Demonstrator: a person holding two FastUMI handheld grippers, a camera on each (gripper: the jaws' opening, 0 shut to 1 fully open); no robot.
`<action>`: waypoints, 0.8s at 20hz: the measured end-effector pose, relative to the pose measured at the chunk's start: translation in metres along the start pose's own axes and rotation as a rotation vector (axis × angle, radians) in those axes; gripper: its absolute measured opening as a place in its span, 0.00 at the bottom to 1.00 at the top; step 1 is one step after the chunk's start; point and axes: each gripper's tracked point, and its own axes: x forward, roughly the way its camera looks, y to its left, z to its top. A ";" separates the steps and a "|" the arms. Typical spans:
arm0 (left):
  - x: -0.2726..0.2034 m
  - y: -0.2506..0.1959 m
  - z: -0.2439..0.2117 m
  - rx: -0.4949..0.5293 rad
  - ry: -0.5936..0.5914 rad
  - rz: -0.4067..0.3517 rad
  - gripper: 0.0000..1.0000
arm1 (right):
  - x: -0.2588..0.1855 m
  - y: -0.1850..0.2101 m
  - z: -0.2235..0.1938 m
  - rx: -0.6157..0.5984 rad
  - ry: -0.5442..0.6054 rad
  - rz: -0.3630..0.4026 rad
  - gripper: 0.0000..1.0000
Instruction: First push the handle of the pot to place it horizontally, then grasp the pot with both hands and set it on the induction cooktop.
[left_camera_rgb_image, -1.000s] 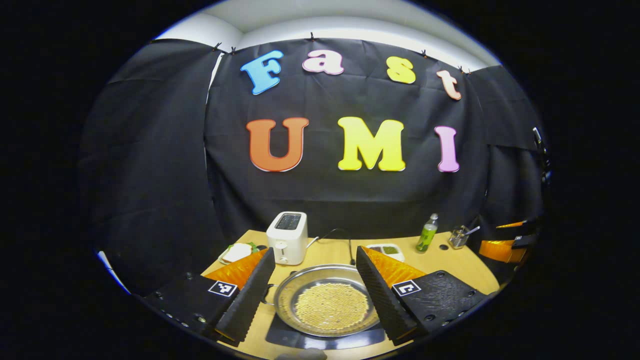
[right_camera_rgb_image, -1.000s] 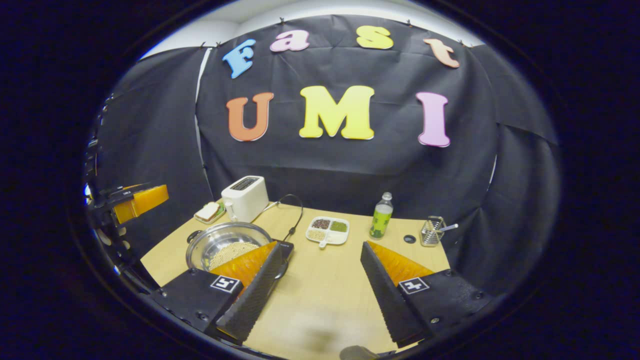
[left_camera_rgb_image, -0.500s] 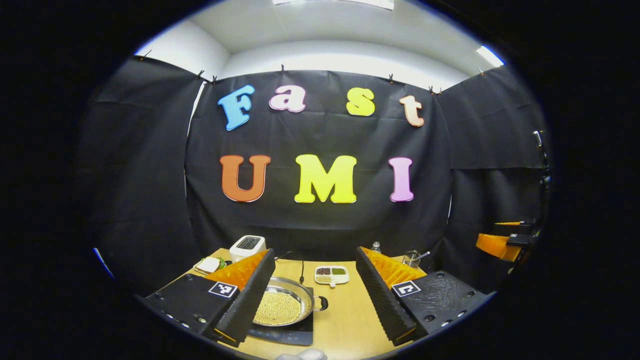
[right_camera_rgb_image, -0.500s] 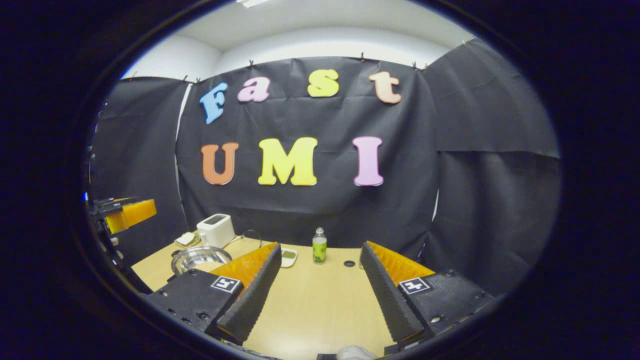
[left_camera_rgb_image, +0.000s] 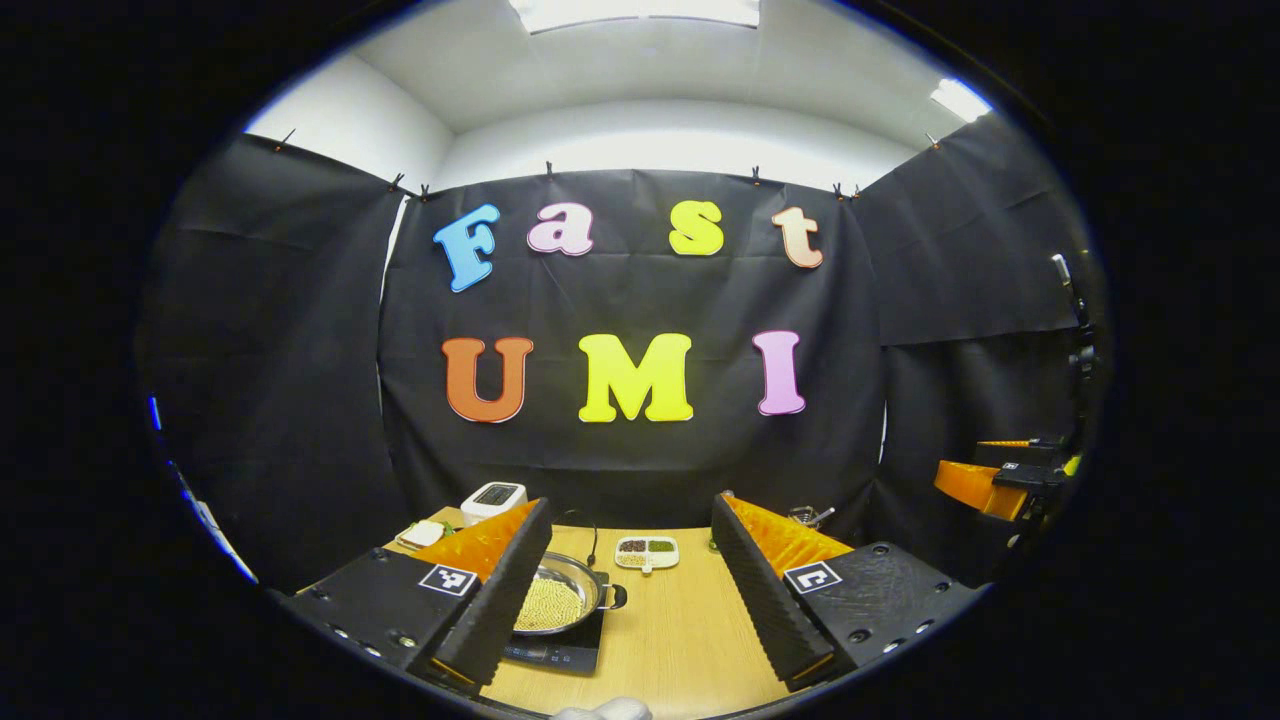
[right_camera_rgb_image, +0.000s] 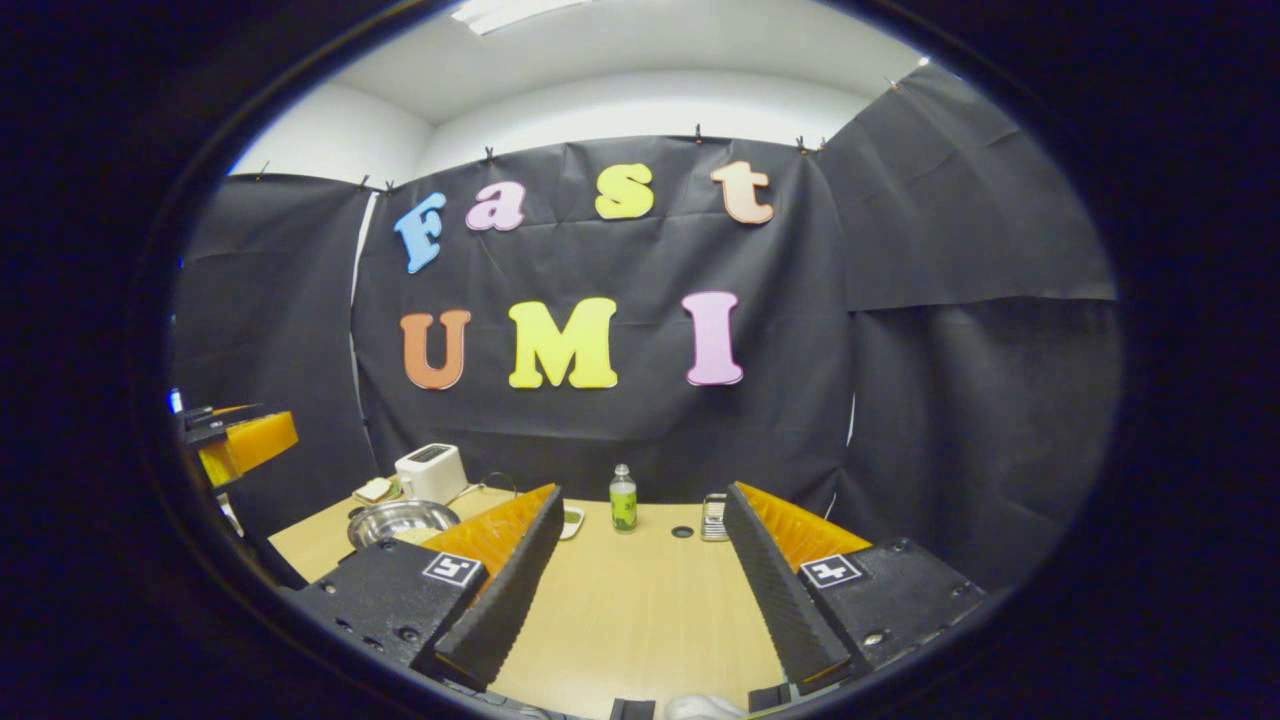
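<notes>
We look down the left gripper (left_camera_rgb_image: 628, 590) and its two ribbed, wedge-shaped fingers (left_camera_rgb_image: 500, 595) stand wide apart, released, nothing between them but bare table. Just past the near-side finger sits the pot (left_camera_rgb_image: 560, 603): a shallow, round pan of shiny metal, filled with a bed of small pale grains. It rests on the induction cooktop (left_camera_rgb_image: 560, 652), a flat dark slab with a glossy face, and we see one small loop handle (left_camera_rgb_image: 616, 597) jutting out level toward the middle of the table. The table (left_camera_rgb_image: 680, 640) is smooth light wood with a fine grain.

Farther back we spot a boxy white toaster (left_camera_rgb_image: 493, 498), a plate with a sandwich (left_camera_rgb_image: 420, 534) beside it, and a white divided tray (left_camera_rgb_image: 646, 549) of mixed grains. Off at the far edge of this view, the other gripper hangs in the air.

Now the right gripper (right_camera_rgb_image: 640, 600): it too is spread open, ribbed fingers (right_camera_rgb_image: 775, 595) apart over bare wood, gripping nothing. Beyond them stand a clear plastic bottle (right_camera_rgb_image: 623, 499) with a green label, a wire rack (right_camera_rgb_image: 713, 517), and a small round hole (right_camera_rgb_image: 682, 532) in the tabletop. The pot gleams off to the side, near the toaster.
</notes>
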 end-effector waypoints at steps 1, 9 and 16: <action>-0.003 0.002 -0.001 0.003 0.006 0.005 0.96 | -0.002 0.000 0.002 0.003 -0.009 -0.001 1.00; -0.002 0.011 0.004 0.017 -0.004 0.015 0.95 | 0.001 0.011 0.017 0.003 -0.037 0.017 1.00; 0.010 0.024 0.005 0.031 0.000 0.030 0.95 | 0.008 0.016 0.020 0.017 -0.031 0.026 1.00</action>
